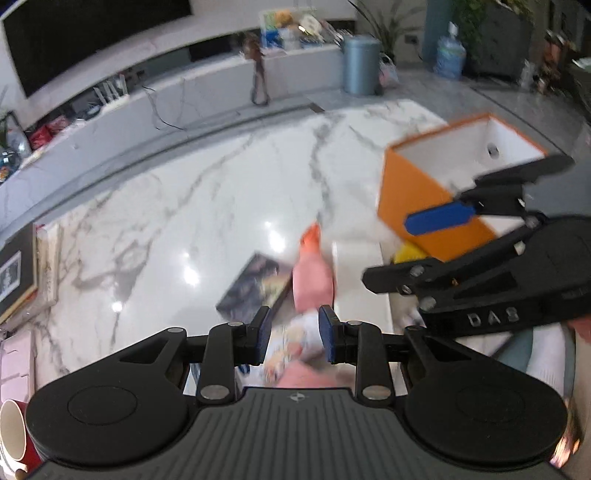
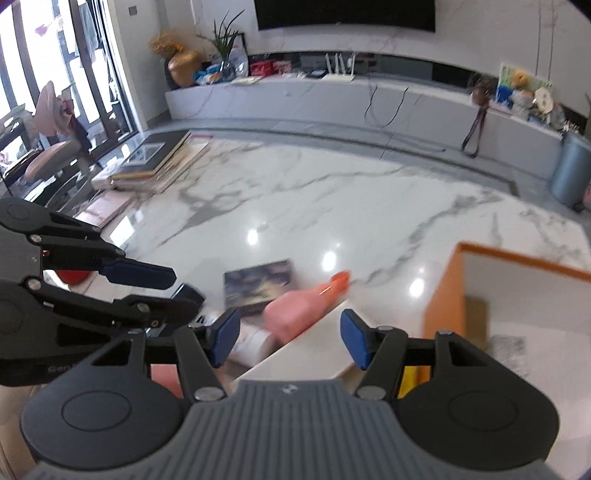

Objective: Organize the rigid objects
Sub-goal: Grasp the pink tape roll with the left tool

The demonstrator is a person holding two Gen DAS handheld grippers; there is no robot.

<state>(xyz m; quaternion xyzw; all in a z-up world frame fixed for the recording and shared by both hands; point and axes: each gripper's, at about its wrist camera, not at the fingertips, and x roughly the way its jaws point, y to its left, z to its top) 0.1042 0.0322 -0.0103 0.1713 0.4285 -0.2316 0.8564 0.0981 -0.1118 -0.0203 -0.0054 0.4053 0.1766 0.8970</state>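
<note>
pink bottle: 1 | orange box: 1 | dark book: 1 | white slab: 1

This is a home living room; a large dark television hangs at twelve o'clock on a pale wall above a long low media console; a white router with upright antennas sits on it, cables trailing down; a gold vase with dried stems and a leafy plant stand at eleven o'clock (beside tall windows); the glossy marble surface carries stacked picture frames; a blue-grey pedal bin and a water jug stand at one o'clock.
</note>
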